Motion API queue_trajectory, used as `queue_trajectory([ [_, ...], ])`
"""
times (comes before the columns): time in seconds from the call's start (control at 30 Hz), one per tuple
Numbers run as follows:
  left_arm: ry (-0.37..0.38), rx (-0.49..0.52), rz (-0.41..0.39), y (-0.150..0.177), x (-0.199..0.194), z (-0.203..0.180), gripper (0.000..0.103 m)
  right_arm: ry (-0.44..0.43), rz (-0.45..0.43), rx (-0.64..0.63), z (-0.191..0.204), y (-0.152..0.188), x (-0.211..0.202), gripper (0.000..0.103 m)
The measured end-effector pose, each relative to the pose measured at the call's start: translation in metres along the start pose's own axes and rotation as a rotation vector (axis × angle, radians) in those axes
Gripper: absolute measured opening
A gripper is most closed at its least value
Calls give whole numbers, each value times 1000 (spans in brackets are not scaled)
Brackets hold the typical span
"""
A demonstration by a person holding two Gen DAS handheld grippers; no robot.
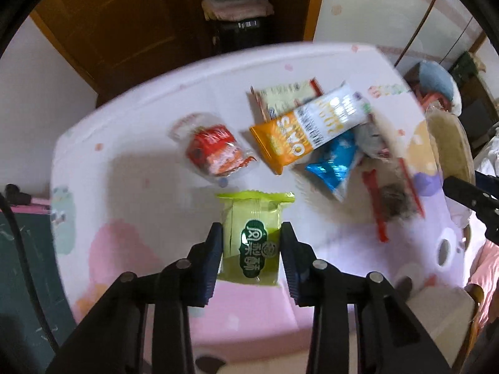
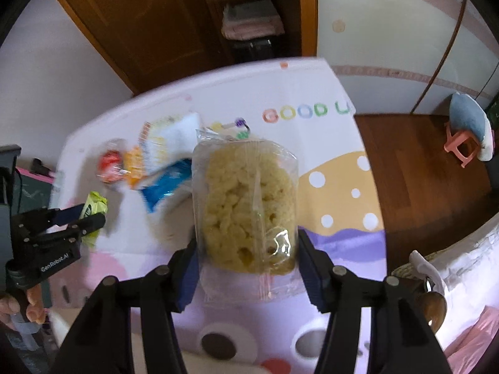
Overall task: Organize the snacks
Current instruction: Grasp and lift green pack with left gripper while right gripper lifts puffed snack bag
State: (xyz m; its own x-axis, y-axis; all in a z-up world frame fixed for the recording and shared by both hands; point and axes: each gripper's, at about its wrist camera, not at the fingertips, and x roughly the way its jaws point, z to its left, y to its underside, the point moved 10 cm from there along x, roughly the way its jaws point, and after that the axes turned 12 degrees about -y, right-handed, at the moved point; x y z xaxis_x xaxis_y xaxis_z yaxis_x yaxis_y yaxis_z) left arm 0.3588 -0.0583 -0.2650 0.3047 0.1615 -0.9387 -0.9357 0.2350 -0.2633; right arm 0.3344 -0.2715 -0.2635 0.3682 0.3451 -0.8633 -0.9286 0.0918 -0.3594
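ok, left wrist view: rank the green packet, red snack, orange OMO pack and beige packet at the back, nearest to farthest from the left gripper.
1. Green packet, clamped in the left gripper.
2. Red snack, ahead, slightly left.
3. Orange OMO pack, ahead right; close call with the red snack.
4. Beige packet, farthest back.

A home, likely a child's room. A cartoon-printed cloth [image 2: 336, 168] covers the bench. A wooden wardrobe [image 2: 149, 21] holds folded linens [image 1: 237, 1], and a small pink stool [image 2: 461, 146] stands nearby.

I read both views as evenly lit by soft indoor light. Motion blur smears the table edge [image 1: 218, 59] at 12 o'clock and the snacks. Glare sits on the green packet [image 1: 251, 233]. Fisheye bowing and black vignette crowd every corner. Soft shadows fall at 9 o'clock.
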Motion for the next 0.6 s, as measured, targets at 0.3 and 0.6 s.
queue_trajectory([
  [0.3,4,-85,-255,37,-163,39,35,-101,-180,-52,56,22,-111,56],
  [0.6,104,-131,-428,110,-268,41,35,-187,-347,-119,117,82,-204,57],
])
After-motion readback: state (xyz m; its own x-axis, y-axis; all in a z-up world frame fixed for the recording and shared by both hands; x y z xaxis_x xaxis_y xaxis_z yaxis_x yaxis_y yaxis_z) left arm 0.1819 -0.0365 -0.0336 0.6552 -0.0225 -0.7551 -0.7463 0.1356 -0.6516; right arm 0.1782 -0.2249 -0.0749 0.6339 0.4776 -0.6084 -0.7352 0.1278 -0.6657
